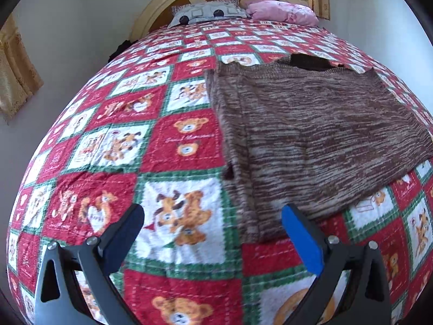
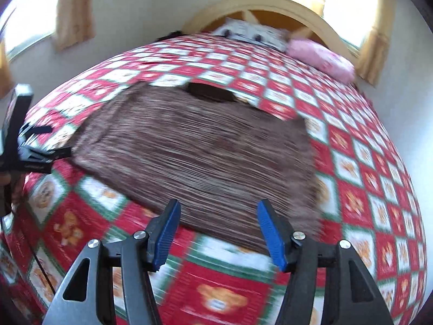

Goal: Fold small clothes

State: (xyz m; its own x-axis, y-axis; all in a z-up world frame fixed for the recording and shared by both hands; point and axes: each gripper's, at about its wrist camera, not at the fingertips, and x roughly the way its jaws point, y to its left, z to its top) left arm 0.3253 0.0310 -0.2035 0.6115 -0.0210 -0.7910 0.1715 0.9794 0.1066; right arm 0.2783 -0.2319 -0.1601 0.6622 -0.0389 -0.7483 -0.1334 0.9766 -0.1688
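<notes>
A brown marled knit top [image 1: 311, 132] lies flat on the bed's teddy-bear quilt [image 1: 162, 140], its left side folded in over the body. Its dark neck opening [image 1: 311, 62] faces the headboard. My left gripper [image 1: 213, 214] hangs wide open over the quilt at the garment's near left corner, with nothing between its blue pads. In the blurred right wrist view the same knit top [image 2: 200, 151] spreads across the middle. My right gripper [image 2: 217, 211] stands open just above its near hem, holding nothing. The left gripper's black frame [image 2: 29, 146] shows at the left edge of that view.
A grey patterned pillow [image 1: 205, 13] and a pink pillow [image 1: 284, 10] lie against the arched wooden headboard [image 1: 162, 2]. Yellow curtains [image 2: 73, 8] hang by the windows. White walls close in on both sides of the bed.
</notes>
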